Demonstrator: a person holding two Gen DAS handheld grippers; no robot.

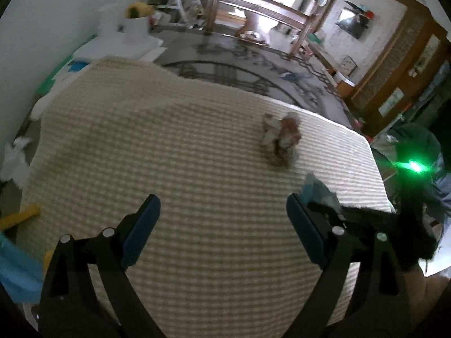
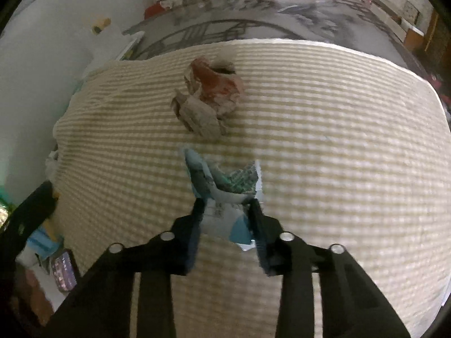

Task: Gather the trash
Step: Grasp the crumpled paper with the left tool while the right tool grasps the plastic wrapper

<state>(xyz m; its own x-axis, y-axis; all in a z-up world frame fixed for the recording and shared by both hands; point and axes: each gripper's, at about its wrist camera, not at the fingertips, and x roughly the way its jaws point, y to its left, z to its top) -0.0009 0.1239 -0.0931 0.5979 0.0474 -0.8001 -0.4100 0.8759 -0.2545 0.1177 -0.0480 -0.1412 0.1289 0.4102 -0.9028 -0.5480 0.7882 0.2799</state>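
A crumpled brown and red paper wad [image 2: 210, 100] lies on the beige checked mattress [image 2: 338, 140]; it also shows in the left wrist view [image 1: 282, 138]. My right gripper [image 2: 227, 201] is shut on a crumpled blue and white printed paper [image 2: 225, 188], held just above the mattress, in front of the wad. That paper [image 1: 317, 190] and my right gripper [image 1: 366, 219] show at the right in the left wrist view. My left gripper [image 1: 222, 207] is open and empty over the mattress [image 1: 169, 155], short of the wad.
White foam pieces [image 1: 124, 39] and a yellow object [image 1: 138, 9] sit by the wall beyond the mattress. White crumpled material [image 1: 15, 160] lies at the left. A patterned floor [image 1: 239, 67] and wooden furniture [image 1: 253, 5] lie beyond. A small printed packet [image 2: 63, 273] lies at lower left.
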